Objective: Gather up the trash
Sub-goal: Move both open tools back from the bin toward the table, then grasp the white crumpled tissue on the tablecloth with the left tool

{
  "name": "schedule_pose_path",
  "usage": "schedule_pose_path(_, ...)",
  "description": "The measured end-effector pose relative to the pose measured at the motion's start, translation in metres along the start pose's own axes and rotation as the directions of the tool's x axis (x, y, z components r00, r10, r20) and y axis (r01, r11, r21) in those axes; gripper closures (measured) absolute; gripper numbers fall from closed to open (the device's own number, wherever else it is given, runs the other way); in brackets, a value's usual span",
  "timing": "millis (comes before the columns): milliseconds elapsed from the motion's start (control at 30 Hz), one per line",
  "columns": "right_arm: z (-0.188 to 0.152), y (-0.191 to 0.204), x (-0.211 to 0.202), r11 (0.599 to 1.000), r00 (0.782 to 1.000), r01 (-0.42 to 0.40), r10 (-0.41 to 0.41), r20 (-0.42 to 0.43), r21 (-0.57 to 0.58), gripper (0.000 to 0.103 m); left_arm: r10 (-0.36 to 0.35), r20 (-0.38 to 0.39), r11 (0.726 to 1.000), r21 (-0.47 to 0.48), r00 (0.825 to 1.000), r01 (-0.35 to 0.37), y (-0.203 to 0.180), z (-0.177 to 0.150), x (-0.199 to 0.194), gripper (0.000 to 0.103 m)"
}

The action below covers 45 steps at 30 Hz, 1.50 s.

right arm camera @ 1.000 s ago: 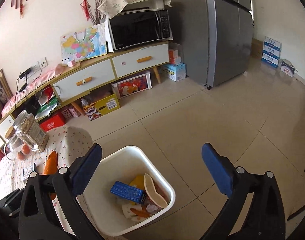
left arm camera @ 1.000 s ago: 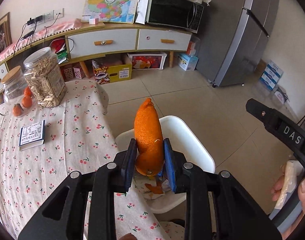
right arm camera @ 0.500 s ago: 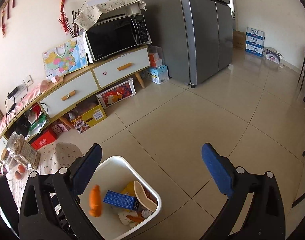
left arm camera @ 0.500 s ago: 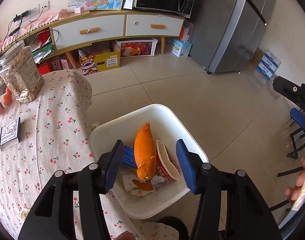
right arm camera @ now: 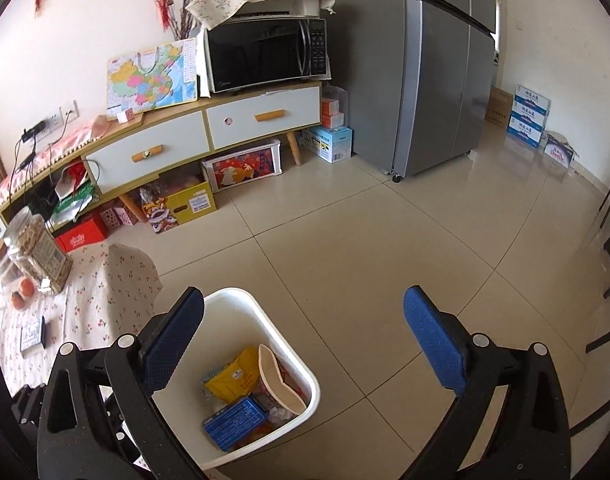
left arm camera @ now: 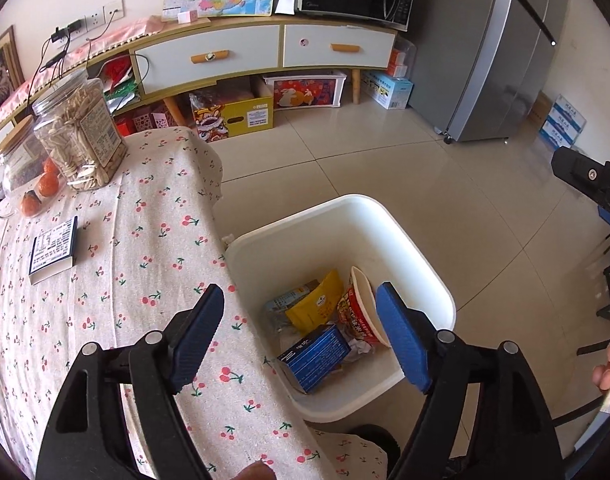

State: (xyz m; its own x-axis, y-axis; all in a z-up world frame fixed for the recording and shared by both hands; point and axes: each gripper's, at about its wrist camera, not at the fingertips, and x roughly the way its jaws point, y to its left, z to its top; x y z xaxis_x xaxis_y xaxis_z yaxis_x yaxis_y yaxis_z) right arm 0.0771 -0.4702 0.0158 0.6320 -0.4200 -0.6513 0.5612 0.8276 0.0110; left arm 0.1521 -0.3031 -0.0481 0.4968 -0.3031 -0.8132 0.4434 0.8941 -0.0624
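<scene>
Left tongs (left arm camera: 301, 334) wide — above bin (left arm camera: 421, 256) rim

Bin (left arm camera: 421, 264) sits on the floor right beside your table (left arm camera: 105, 280), touching its edge. In the bin: box (left arm camera: 315, 354) nearest you, pouch (left arm camera: 317, 304) behind it, cup (left arm camera: 363, 312) tilted on its side to the right. On the table, far-left corner: jar (left arm camera: 81, 132) w/ fruit (left arm camera: 45, 184) beside it; a small pack (left arm camera: 53, 250) lies nearer you. Cabinet (right arm camera: 209, 128) across the floor w/ microwave (right arm camera: 265, 52) on top, fridge (right arm camera: 433, 60) to its right.
</scene>
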Motion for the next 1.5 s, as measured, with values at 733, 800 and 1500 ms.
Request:
schedule_pose_path(733, -0.056, 0.118, -0.020, 0.923, 0.975, -0.209, 0.171, -0.140, -0.324, 0.007, 0.156, -0.040, 0.982, -0.098, 0.987, -0.159, 0.093, -0.069, -0.039, 0.026)
schedule_pose_path(800, -0.057, 0.132, -0.024, 0.912, 0.972, -0.227, 0.189, -0.139, -0.342, 0.007, 0.171, -0.045, 0.978, -0.111, 0.984, -0.175, 0.104, -0.075, -0.042, 0.026)
schedule_pose_path(1500, -0.068, 0.211, -0.020, 0.873, 0.956, -0.288, 0.235, -0.178, -0.394, 0.007, 0.130, -0.114, 0.978, -0.148, 0.985, -0.146, 0.173, -0.109, -0.033, 0.026)
